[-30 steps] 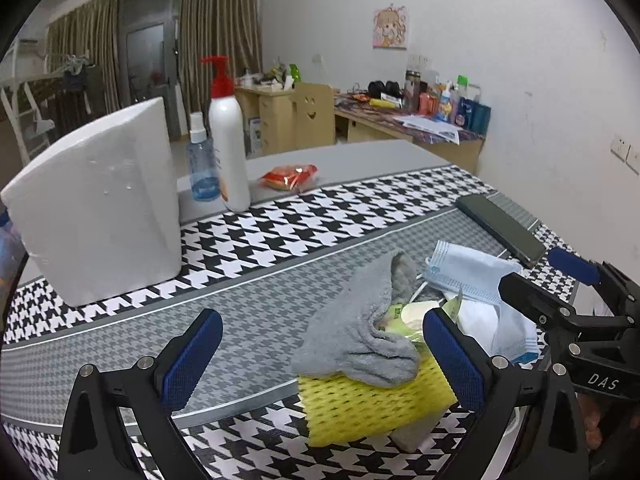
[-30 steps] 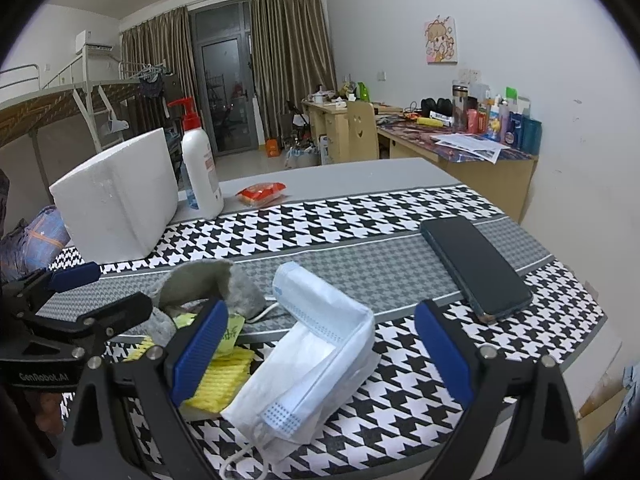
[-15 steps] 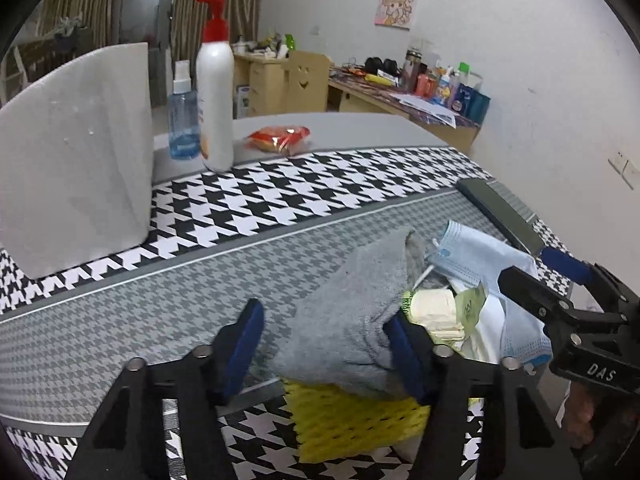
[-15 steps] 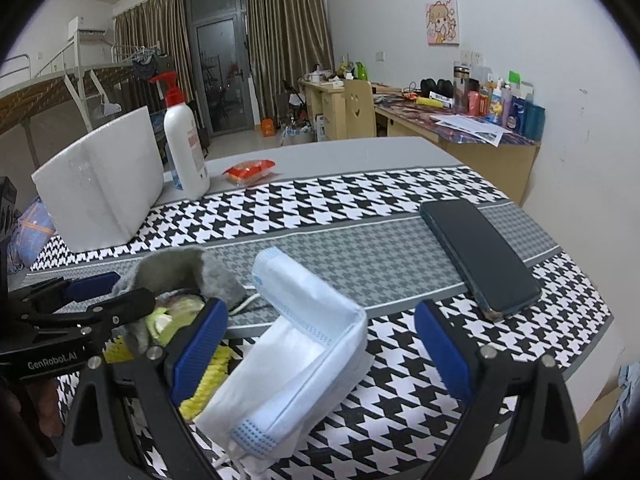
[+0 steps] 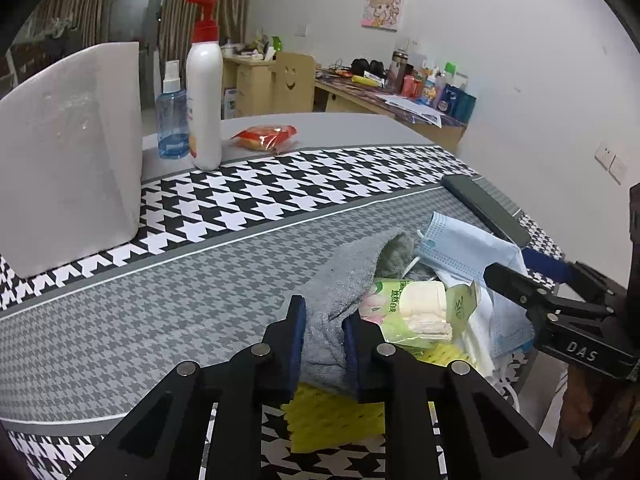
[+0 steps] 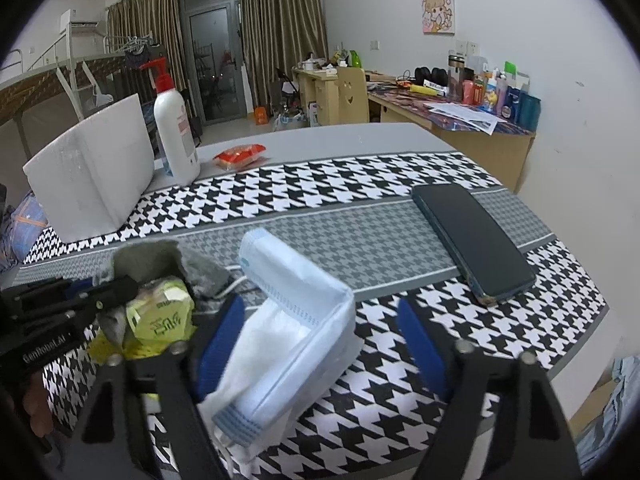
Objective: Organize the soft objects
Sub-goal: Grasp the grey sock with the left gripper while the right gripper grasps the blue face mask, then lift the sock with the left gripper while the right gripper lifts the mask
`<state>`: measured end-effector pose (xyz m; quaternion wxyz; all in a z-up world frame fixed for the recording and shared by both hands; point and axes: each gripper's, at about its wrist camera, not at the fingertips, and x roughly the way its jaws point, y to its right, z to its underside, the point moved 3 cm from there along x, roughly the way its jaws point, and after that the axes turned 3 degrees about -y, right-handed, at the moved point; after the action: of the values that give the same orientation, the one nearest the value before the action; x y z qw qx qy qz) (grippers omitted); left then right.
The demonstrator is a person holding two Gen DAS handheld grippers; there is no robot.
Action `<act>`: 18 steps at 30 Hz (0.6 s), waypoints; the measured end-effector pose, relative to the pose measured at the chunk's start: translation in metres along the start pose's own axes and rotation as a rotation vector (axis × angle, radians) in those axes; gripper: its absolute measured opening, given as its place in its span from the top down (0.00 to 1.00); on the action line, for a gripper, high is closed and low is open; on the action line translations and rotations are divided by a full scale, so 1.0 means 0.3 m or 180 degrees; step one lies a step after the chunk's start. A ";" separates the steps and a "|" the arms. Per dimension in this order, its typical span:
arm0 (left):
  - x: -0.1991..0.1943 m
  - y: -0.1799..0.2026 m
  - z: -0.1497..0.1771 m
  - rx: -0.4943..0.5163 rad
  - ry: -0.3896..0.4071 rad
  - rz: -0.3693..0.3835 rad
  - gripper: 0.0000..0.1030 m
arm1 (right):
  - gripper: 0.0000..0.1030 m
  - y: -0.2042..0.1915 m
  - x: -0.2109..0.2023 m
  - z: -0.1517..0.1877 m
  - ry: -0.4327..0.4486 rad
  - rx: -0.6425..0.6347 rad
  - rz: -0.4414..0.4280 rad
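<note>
One grey terry-cloth sock point(image 5: 344, 280) lies draped over the pile of soft things at the near right of the houndstooth tablecloth point(image 5: 200, 280), and the left gripper point(image 5: 324, 336) has its two blue-padded jaws clenched on the sock's lower end. Under it sit one yellow waffle sponge point(image 5: 332, 420) and one green pack of tissues point(image 5: 412, 312), the pack touching the sock. Just beside them lie pale blue face masks point(image 6: 288, 312) in a loose stack; their number cannot be told. The right gripper point(image 6: 320, 344) straddles the masks with its jaws spread apart, gripping nothing.

Farther out are one dark phone point(image 6: 472, 240), one white foam block point(image 5: 68, 152), one white pump bottle with a red top point(image 5: 204, 92), one small blue spray bottle point(image 5: 173, 120) and one red snack packet point(image 5: 266, 136).
</note>
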<state>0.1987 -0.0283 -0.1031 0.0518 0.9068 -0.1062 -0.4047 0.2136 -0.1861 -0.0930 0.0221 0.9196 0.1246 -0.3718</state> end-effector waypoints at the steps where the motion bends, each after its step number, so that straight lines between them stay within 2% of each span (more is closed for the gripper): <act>1: -0.006 -0.004 0.005 -0.0025 0.0009 0.0024 0.81 | 0.29 0.001 0.002 0.005 -0.0028 -0.0002 -0.0003; 3: -0.017 -0.014 0.009 -0.0068 0.0033 0.0045 0.81 | 0.34 0.010 0.005 0.014 -0.0099 0.0029 -0.0027; 7: -0.039 -0.028 0.012 -0.0131 0.0089 0.0094 0.82 | 0.53 0.015 0.011 0.024 -0.0205 0.0094 -0.0078; 9: -0.045 -0.029 0.017 -0.0135 0.0105 0.0113 0.82 | 0.57 0.013 0.017 0.029 -0.0265 0.0120 -0.0072; 11: -0.051 -0.025 0.021 -0.0132 0.0118 0.0121 0.83 | 0.74 0.005 0.013 0.033 -0.0277 0.0089 -0.0026; 12: -0.054 -0.024 0.021 -0.0140 0.0130 0.0136 0.84 | 0.76 0.004 0.007 0.033 -0.0268 0.0096 -0.0010; 14: -0.063 -0.024 0.021 -0.0167 0.0158 0.0186 0.85 | 0.88 0.007 -0.008 0.031 -0.0228 0.0130 -0.0002; 18: -0.091 -0.009 0.025 -0.0141 0.0248 0.0274 0.86 | 0.89 0.010 -0.059 0.024 -0.0083 0.0069 0.0092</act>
<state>0.1758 -0.0194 -0.0890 0.0933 0.9151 -0.1340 -0.3688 0.1971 -0.1939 -0.0861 0.0191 0.9166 0.1070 -0.3847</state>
